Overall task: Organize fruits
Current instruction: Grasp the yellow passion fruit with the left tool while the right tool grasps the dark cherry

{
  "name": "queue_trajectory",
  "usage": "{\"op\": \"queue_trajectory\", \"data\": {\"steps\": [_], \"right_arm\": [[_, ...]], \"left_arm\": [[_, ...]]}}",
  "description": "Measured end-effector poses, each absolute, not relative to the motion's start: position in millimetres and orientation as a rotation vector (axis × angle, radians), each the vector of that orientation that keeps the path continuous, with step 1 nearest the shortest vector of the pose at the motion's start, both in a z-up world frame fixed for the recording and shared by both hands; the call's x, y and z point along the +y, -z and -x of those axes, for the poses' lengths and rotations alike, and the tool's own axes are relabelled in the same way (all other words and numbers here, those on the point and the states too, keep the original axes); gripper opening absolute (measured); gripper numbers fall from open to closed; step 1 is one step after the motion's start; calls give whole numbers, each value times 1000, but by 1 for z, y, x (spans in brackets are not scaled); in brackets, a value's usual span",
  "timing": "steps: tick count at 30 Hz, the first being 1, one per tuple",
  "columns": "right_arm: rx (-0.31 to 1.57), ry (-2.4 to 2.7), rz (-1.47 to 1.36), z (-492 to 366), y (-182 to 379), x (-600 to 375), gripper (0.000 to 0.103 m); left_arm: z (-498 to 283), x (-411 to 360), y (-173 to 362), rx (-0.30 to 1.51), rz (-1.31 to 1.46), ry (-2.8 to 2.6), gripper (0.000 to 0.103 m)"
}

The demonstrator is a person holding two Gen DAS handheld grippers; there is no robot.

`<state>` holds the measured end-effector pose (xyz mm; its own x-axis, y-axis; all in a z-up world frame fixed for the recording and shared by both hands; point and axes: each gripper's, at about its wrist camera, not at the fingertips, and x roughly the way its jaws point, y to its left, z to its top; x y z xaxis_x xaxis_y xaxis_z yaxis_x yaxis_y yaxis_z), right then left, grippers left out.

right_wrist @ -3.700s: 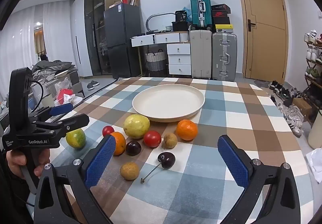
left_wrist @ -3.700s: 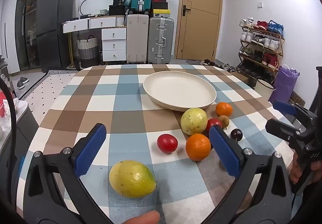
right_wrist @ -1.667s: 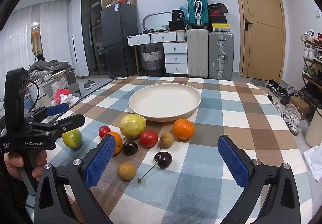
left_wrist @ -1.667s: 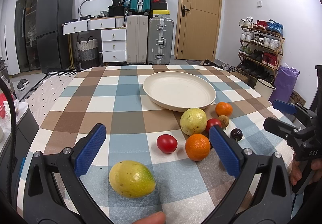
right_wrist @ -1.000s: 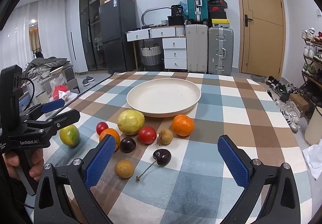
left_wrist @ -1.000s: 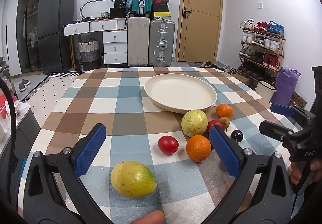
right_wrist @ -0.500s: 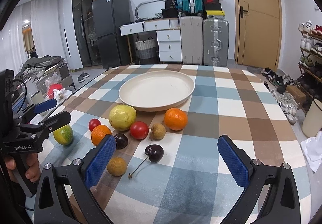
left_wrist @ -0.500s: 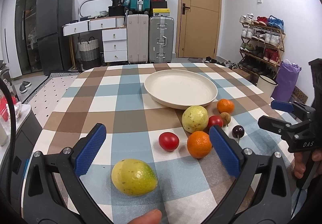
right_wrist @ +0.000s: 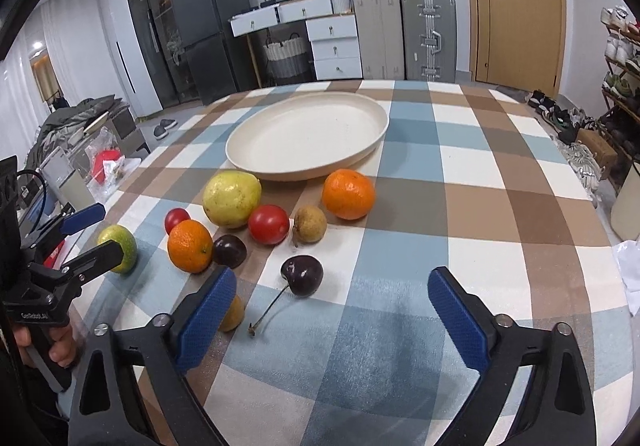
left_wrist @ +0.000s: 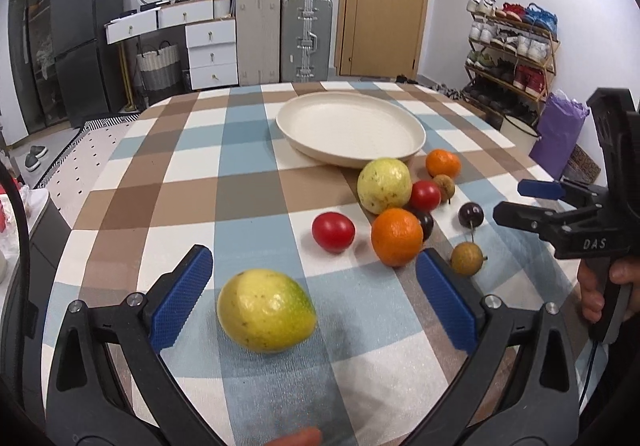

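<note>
A cream plate [left_wrist: 350,129] [right_wrist: 306,135] sits empty on the checked table. In front of it lie a pale yellow guava [left_wrist: 384,185] [right_wrist: 231,197], two oranges [left_wrist: 397,236] [right_wrist: 349,193], two red tomatoes [left_wrist: 333,232] [right_wrist: 269,224], dark cherries [right_wrist: 302,274] and small brown longans [left_wrist: 467,258]. My left gripper [left_wrist: 314,306] is open, with a yellow-green fruit [left_wrist: 266,310] [right_wrist: 119,248] between its jaws, untouched. My right gripper [right_wrist: 330,316] is open and empty, just before the stemmed cherry.
The checked tablecloth [left_wrist: 192,181] covers the round table. Suitcases [left_wrist: 306,37], drawers and a door stand behind. A shoe rack [left_wrist: 512,49] and purple bag [left_wrist: 558,133] are to the right. The right gripper also shows in the left wrist view [left_wrist: 520,201].
Both grippers have moved forward and lower toward the fruit. The yellow-green fruit now lies between the left jaws. No fruit has moved.
</note>
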<state>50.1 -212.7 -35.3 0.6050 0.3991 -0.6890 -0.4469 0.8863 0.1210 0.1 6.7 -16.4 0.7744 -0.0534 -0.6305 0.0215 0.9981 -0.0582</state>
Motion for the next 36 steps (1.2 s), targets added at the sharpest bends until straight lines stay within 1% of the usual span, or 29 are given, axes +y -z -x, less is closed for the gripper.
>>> {"op": "queue_trajectory", "data": {"steps": [2, 4, 6, 8, 13, 15, 17, 18, 19, 20, 25, 30, 34, 36], "right_arm": [[809, -489, 70, -54, 40, -210, 92], [836, -499, 63, -58, 44, -208, 88], [849, -505, 67, -60, 48, -205, 82], [864, -513, 70, -62, 51, -203, 80], [889, -526, 67, -65, 55, -201, 67], [895, -527, 68, -66, 56, -200, 62], [900, -534, 70, -67, 57, -198, 59], [902, -541, 71, -68, 57, -196, 57], [903, -543, 73, -68, 57, -194, 53], [905, -546, 76, -67, 57, -192, 53], [902, -548, 93, -68, 57, -186, 42], [901, -551, 94, -67, 57, -185, 37], [901, -556, 98, -68, 57, -184, 31], [899, -556, 101, -68, 57, -183, 29]], "left_arm": [[-1, 4, 19, 707, 40, 44, 98], [-3, 4, 23, 733, 35, 35, 97], [-6, 7, 27, 761, 38, 22, 94], [-11, 11, 31, 789, 54, 12, 89], [-17, 20, 39, 834, 91, 7, 79], [-19, 21, 41, 850, 93, 3, 74], [-20, 22, 43, 857, 101, 4, 65], [-20, 24, 43, 860, 109, 9, 63], [-19, 24, 43, 865, 116, 11, 57], [-20, 24, 43, 870, 120, 13, 50], [-21, 23, 44, 880, 120, 28, 48], [-20, 20, 43, 871, 111, 39, 48], [-18, 21, 41, 855, 127, 43, 48], [-17, 21, 40, 852, 125, 43, 48]]}}
